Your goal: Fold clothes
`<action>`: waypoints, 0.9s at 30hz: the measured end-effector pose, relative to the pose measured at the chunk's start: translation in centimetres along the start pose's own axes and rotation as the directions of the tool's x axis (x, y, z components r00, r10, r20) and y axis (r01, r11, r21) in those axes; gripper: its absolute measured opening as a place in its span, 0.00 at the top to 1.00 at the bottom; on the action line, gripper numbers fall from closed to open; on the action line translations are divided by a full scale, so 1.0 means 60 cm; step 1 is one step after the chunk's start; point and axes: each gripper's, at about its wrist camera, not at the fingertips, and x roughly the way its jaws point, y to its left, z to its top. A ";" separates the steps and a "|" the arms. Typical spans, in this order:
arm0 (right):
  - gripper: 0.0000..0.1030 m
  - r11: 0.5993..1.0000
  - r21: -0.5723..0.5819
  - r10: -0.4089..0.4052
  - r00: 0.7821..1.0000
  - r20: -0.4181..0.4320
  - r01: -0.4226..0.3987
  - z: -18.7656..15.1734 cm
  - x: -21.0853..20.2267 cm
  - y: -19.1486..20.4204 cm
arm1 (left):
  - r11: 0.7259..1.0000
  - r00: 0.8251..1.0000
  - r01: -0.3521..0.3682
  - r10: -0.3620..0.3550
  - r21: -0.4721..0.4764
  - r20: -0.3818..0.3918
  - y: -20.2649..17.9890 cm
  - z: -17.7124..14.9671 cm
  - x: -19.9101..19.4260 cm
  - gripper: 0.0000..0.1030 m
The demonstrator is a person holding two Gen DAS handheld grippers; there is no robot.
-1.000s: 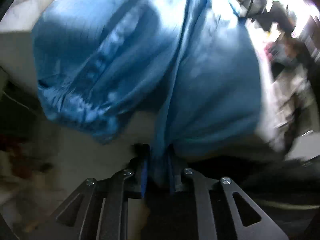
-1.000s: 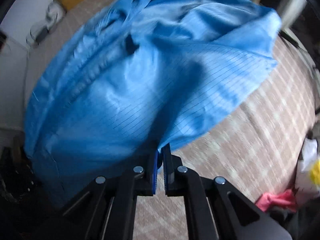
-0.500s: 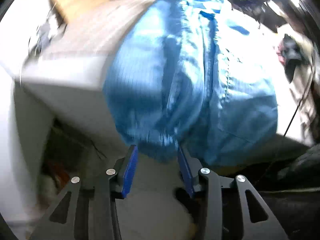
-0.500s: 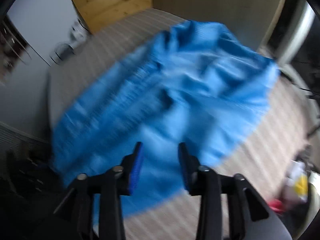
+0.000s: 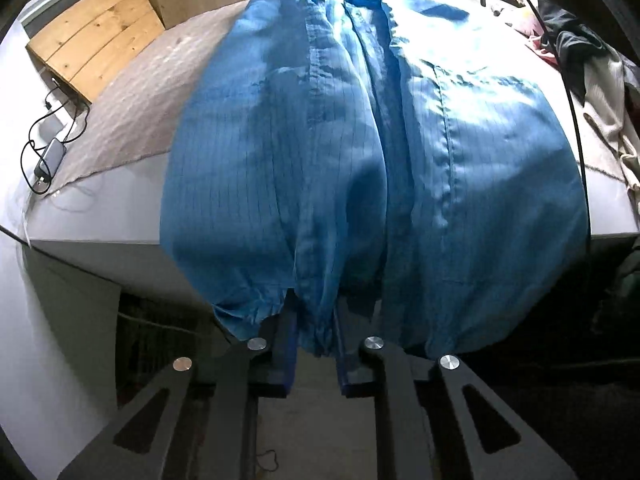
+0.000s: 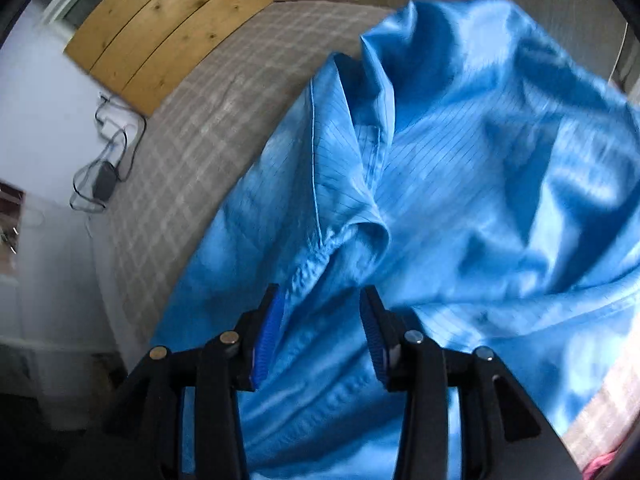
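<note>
We are working with 1 garment, a blue coat [image 5: 372, 152] of thin, glossy cloth with a fine grid weave. It is lying lengthwise across the checked table cover [image 5: 160, 80], and its near end is hanging over the table edge [image 5: 100, 248] toward us. We are judging it to be light, limp and slippery: it is bunching into soft ridges rather than holding a crease, so it will likely slide and sag when lifted at 1 point. The firmest places to take hold are looking like the stitched seams, the front placket and the gathered, elasticated cuffs, where the cloth is doubled.

We are closing the left gripper [image 5: 316, 344] at this moment, and a gathered cuff or hem of the coat is hanging between its 2 blue pads, which are standing close either side of the bunched cloth and appear to be pressing on it. We are opening the right gripper [image 6: 322, 332] slightly; its jaws are standing well apart above the collar end of the coat, with cloth lying under and between them, but the pads are not pinching anything. In the left wrist view its dark fingertips are showing at the far end of the coat.
</note>
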 end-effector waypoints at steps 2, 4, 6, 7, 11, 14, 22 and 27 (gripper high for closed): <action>0.56 1.000 0.015 0.013 1.000 -0.006 -0.013 0.003 0.006 -0.005 | 1.000 1.000 0.005 -0.005 0.010 0.005 0.011 -0.007 0.009 0.89; 0.55 1.000 0.015 -0.009 1.000 -0.009 0.009 0.007 0.014 -0.007 | 1.000 1.000 0.013 -0.014 0.017 0.003 0.015 -0.006 0.016 0.90; 0.64 1.000 0.004 -0.004 1.000 -0.021 0.004 0.008 0.025 -0.007 | 1.000 1.000 0.023 -0.023 0.021 0.000 0.017 -0.001 0.023 0.91; 0.76 1.000 -0.004 0.001 1.000 -0.028 -0.001 0.009 0.031 -0.007 | 0.999 1.000 0.031 -0.031 0.021 -0.002 0.019 0.002 0.025 0.92; 0.96 0.999 -0.041 0.018 0.999 -0.028 -0.019 -0.001 0.009 -0.017 | 0.997 0.998 0.062 -0.061 0.046 -0.008 0.015 0.007 0.003 0.92; 0.96 0.998 -0.057 -0.026 0.999 -0.028 0.024 -0.014 0.002 -0.026 | 0.994 0.996 0.088 -0.088 0.067 -0.012 0.004 0.006 0.004 0.92; 0.96 0.966 -0.174 -0.200 0.979 -0.041 0.191 -0.040 0.030 -0.002 | 0.990 0.992 0.110 -0.105 0.083 -0.064 -0.002 0.006 0.035 0.89; 0.77 0.953 -0.186 -0.238 0.971 0.040 0.241 -0.047 -0.041 0.020 | 0.991 0.988 0.135 -0.135 0.002 -0.074 0.041 -0.003 -0.007 0.80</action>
